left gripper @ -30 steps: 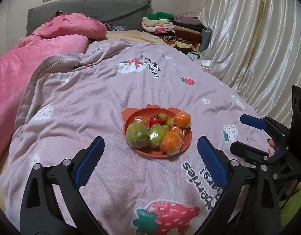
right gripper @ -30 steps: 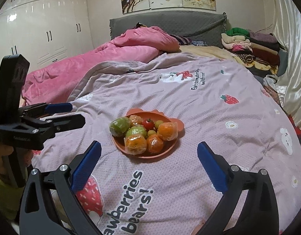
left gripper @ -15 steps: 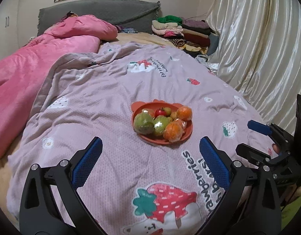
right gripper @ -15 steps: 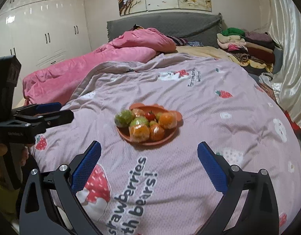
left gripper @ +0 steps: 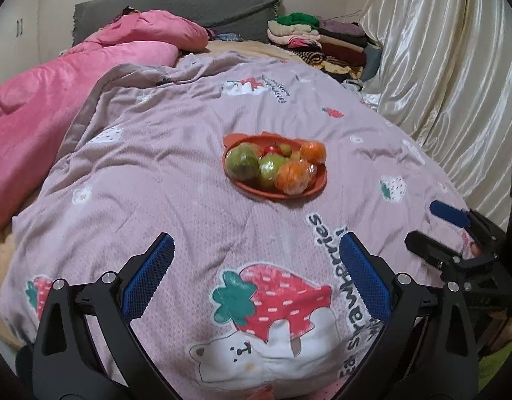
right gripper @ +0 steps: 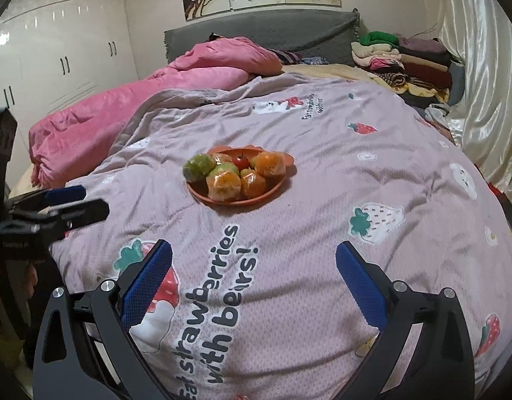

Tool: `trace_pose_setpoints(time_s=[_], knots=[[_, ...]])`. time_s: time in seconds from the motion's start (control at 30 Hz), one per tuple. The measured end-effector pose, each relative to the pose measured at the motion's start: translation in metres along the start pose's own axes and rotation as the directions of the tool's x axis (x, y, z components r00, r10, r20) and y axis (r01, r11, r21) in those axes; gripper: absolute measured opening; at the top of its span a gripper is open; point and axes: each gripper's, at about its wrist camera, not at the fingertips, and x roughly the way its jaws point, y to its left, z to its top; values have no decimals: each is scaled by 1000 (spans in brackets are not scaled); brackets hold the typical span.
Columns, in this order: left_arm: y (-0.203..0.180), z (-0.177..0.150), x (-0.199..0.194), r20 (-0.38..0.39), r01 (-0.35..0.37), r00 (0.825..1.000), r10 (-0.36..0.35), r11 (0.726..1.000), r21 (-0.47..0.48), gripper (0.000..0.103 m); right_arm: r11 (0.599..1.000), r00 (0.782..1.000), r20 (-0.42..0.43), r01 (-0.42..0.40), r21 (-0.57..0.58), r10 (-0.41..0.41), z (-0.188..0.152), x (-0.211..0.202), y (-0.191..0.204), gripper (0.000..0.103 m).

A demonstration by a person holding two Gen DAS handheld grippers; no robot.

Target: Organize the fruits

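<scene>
1. Sitting mid-quilt, the orange plate [right gripper: 219, 198] holds the wrapped fruits [right gripper: 224, 185].
2. Left gripper [left gripper: 256, 275] – fingers spread wide, holding nothing, well short of the plate.
3. Right gripper [right gripper: 254, 276] – likewise wide apart over the pink quilt [right gripper: 322, 206].

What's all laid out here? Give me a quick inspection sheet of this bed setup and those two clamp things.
Surface: lilac strawberry-bear quilt spread over the bed.
Job's things: orange plate heaped with wrapped oranges, green fruit and a tomato.
Clutter: pink duvet bunched to one side.
Grippers: left gripper and right gripper both open, empty, short of the plate.
Cables: nothing seen.
Surroundings: folded clothes, grey headboard, white wardrobe, cream curtain.
</scene>
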Motion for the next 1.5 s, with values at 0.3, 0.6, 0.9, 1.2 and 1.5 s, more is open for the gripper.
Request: trace_pose_setpoints(time_s=[0.3, 0.6, 0.9, 1.2, 1.5], knots=[[1, -14, 6, -21, -31, 999, 30, 999, -24, 93, 998, 998, -12, 57, -22, -57, -10, 7, 9, 98], [0, -22, 9, -33, -47, 998, 46, 998, -36, 93, 998, 998, -21, 59, -23, -60, -16, 9, 8, 98], [-3, -23, 3, -38, -56, 998, 55, 998, -37, 93, 998, 997, -27, 67, -4, -67, -16, 6, 6, 98], [-2, -22, -2, -29, -57, 998, 55, 997, -44, 93, 996, 996, -29, 88, 8, -88, -18, 0, 4, 98], [-3, -22, -5, -29, -59, 998, 58, 997, -40, 93, 995, 995, -32, 100, 16, -99, -19, -2, 2, 98]])
